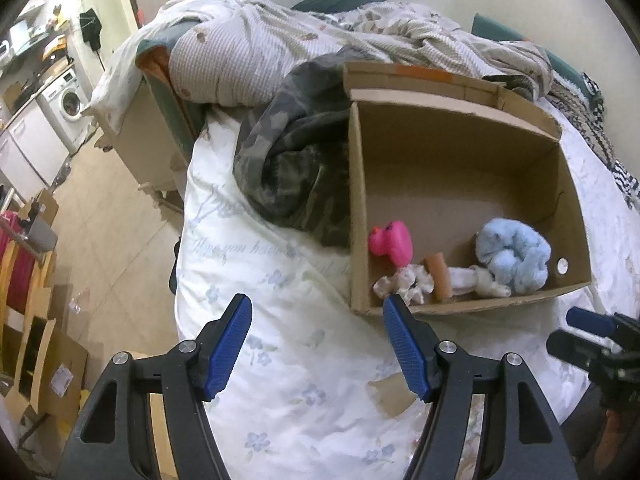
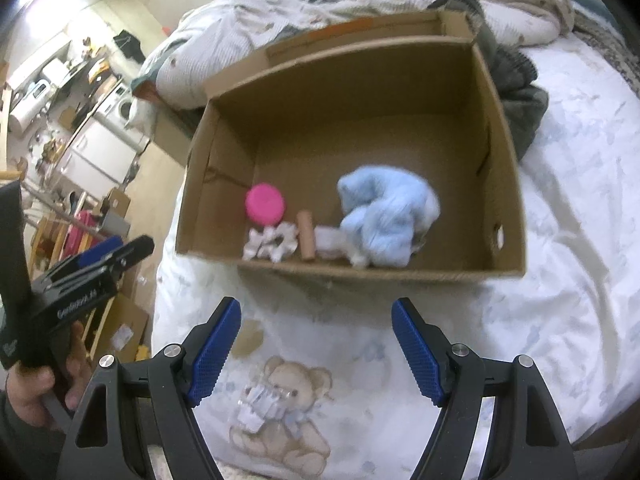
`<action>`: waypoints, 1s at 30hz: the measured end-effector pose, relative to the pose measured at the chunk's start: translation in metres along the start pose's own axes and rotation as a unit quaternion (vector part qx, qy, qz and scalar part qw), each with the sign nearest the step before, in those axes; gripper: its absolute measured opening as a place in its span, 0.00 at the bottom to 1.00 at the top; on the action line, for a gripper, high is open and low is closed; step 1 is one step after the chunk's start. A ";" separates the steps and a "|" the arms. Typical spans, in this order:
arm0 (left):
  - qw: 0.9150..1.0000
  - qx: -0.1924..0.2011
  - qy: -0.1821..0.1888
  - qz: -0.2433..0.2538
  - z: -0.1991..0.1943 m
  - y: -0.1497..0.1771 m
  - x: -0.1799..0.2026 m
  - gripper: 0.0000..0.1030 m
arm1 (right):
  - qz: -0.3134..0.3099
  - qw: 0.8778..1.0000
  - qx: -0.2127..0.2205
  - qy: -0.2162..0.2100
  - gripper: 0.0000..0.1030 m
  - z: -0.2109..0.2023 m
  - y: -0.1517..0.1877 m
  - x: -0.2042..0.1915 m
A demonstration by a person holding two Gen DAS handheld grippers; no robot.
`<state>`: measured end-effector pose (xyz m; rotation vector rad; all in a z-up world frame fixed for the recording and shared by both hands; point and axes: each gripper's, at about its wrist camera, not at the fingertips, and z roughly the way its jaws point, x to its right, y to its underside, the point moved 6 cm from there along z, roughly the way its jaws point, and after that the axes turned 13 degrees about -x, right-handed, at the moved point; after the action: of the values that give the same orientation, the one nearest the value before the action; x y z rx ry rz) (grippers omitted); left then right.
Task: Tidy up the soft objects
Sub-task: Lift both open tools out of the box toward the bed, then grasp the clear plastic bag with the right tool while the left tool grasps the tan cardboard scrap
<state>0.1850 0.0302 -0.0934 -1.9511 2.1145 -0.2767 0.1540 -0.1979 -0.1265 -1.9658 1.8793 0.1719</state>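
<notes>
Both grippers, left gripper (image 1: 318,306) and right gripper (image 2: 316,310), hover released and empty over the bed (image 2: 560,280), near the cardboard box (image 2: 508,184) (open top) holding a pink toy (image 2: 265,203), blue fluffy scrunchie (image 2: 384,216), floral scrunchie (image 2: 272,242) and tan cylinder (image 2: 306,236) along its near wall.

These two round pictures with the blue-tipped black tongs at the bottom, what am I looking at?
A person holds a hand-squeezed gripper in each hand, with a wide-angle camera on each. One picture looks along the left gripper, the other along the right gripper. Both are open and hold nothing. Ahead, on a bed, stands a cardboard box holding a pink toy, a fluffy blue scrunchie, a patterned white scrunchie and a few small pieces too blurred to name.
</notes>
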 end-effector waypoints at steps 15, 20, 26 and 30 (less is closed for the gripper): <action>0.990 -0.121 0.063 -0.047 0.050 0.023 -0.024 0.63 | -0.018 0.994 -0.101 -0.036 0.80 0.048 0.026 -0.020; 0.981 -0.170 0.096 0.004 0.069 0.038 0.011 0.63 | -0.034 0.982 -0.176 -0.063 0.80 0.076 0.045 -0.033; 0.972 -0.207 0.101 0.051 0.094 0.054 0.050 0.57 | -0.127 0.967 -0.219 -0.009 0.80 0.102 0.073 -0.058; 0.966 -0.229 0.101 0.070 0.108 0.063 0.062 0.43 | -0.155 0.961 -0.227 0.009 0.80 0.117 0.085 -0.066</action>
<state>0.1540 -0.0228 -0.2187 -2.0653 2.6242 0.0515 0.0883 -0.0934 -0.2265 -2.5412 1.6140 0.5333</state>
